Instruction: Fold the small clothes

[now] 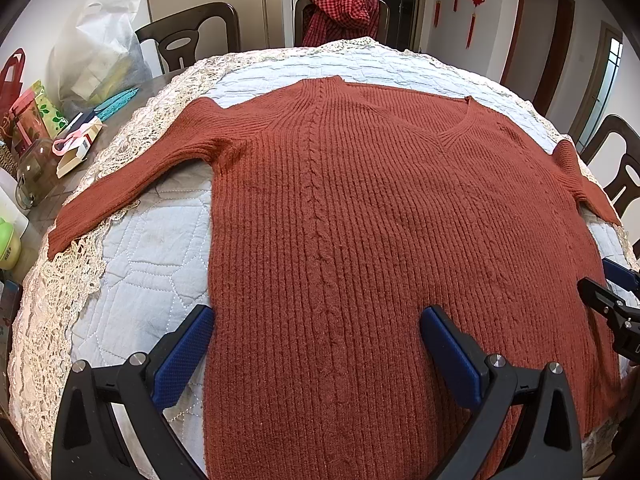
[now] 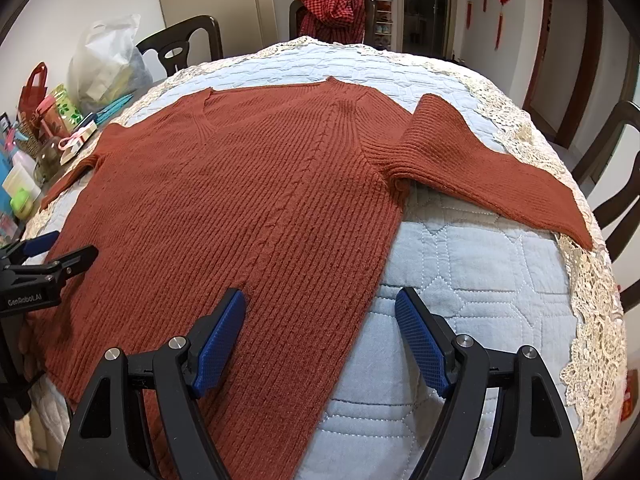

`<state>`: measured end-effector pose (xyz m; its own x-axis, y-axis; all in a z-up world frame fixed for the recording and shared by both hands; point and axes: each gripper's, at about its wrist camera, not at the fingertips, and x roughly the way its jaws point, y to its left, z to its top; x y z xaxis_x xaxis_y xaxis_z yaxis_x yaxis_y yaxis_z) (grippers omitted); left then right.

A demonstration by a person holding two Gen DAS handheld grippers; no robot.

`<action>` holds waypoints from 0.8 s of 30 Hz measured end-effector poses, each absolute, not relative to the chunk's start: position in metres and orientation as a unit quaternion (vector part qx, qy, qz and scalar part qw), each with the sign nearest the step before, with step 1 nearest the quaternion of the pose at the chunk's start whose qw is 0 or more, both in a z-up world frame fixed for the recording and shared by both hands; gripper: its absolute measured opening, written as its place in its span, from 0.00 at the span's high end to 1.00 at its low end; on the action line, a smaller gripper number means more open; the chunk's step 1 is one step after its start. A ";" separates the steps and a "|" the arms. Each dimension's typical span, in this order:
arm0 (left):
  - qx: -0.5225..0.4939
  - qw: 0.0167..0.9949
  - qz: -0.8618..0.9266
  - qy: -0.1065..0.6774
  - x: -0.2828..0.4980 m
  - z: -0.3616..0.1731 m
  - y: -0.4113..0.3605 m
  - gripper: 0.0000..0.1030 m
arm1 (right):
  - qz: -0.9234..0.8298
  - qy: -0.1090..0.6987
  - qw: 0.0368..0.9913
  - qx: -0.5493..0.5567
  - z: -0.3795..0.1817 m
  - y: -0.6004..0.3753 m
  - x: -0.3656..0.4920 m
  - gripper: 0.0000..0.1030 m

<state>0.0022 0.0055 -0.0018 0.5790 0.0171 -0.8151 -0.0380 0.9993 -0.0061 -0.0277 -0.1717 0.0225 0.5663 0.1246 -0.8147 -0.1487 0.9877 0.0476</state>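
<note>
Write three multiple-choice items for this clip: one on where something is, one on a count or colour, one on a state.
1. Where does the red checked cloth hang?
A. on the far chair
B. on the sweater
C. on the floor

2. What colour is the sweater?
A. navy
B. rust red
C. grey

3. How is the sweater lying?
A. folded in half
B. rolled up
C. spread flat, sleeves out

Answers:
1. A, the cloth drapes over the back of the chair beyond the table's far edge.
2. B, its ribbed knit is rust red in both views against the pale blue quilt.
3. C, the body lies open and both sleeves stretch sideways; the left gripper and right gripper stand open over its lower edges, holding nothing.
</note>
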 end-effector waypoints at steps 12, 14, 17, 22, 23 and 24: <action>-0.012 0.890 0.017 0.455 0.002 -0.001 0.005 0.00 | 0.076 0.453 0.888 -0.016 0.023 -0.171 -0.030 0.25; -0.012 0.891 0.016 0.454 0.001 -0.002 0.005 0.00 | 0.075 0.454 0.888 -0.015 0.022 -0.171 -0.030 0.25; -0.011 0.892 0.016 0.451 0.000 -0.001 0.005 0.00 | 0.073 0.454 0.888 -0.018 0.022 -0.171 -0.030 0.25; -0.010 0.892 0.016 0.451 0.000 -0.001 0.004 0.00 | 0.073 0.453 0.889 -0.016 0.022 -0.172 -0.030 0.25; -0.010 0.892 0.016 0.451 0.000 -0.001 0.004 0.00 | 0.072 0.453 0.889 -0.017 0.022 -0.172 -0.030 0.25; -0.010 0.892 0.016 0.451 0.000 -0.001 0.004 0.00 | 0.072 0.453 0.888 -0.016 0.023 -0.172 -0.031 0.25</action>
<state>0.0001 0.0037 -0.0012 0.5928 0.0194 -0.8051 -0.0375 0.9993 -0.0036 -0.0305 -0.1722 0.0225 0.5793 0.1128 -0.8073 -0.1424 0.9892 0.0361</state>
